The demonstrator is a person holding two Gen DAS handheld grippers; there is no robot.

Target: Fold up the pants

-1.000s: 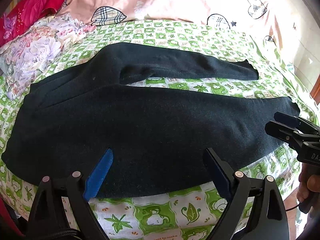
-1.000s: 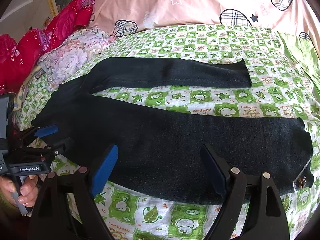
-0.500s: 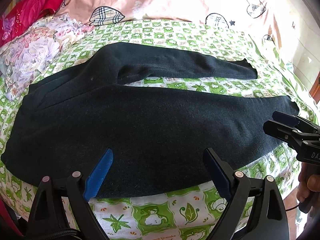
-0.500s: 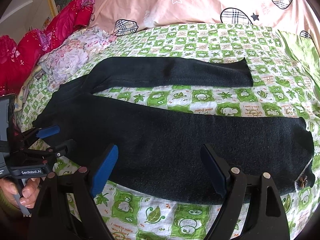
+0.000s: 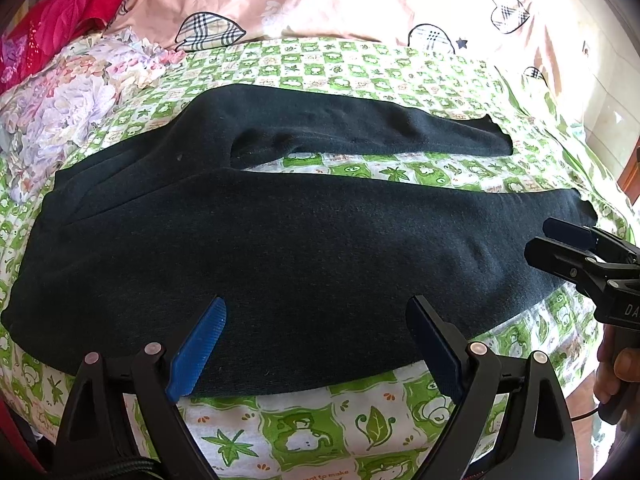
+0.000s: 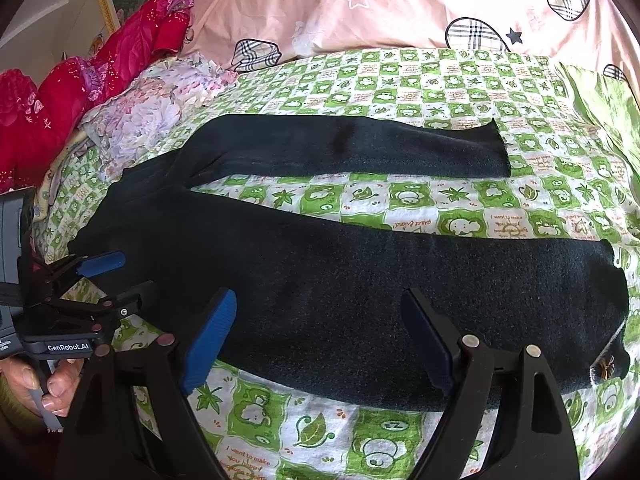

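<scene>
On the bed, over a green checked sheet, black pants lie flat, legs apart. Both grippers hover at the near edge, left gripper and right gripper, fingers spread, empty.

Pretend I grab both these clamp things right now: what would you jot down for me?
Left gripper: open, empty, hovering over the near leg by the waist.
Right gripper: open, empty, over the near leg toward its cuff.
Black pants: flat on the green checked sheet, legs spread apart, waist to the left.
Done: pants laid out.
Left: every fold; probably bring one leg onto the other first.
</scene>
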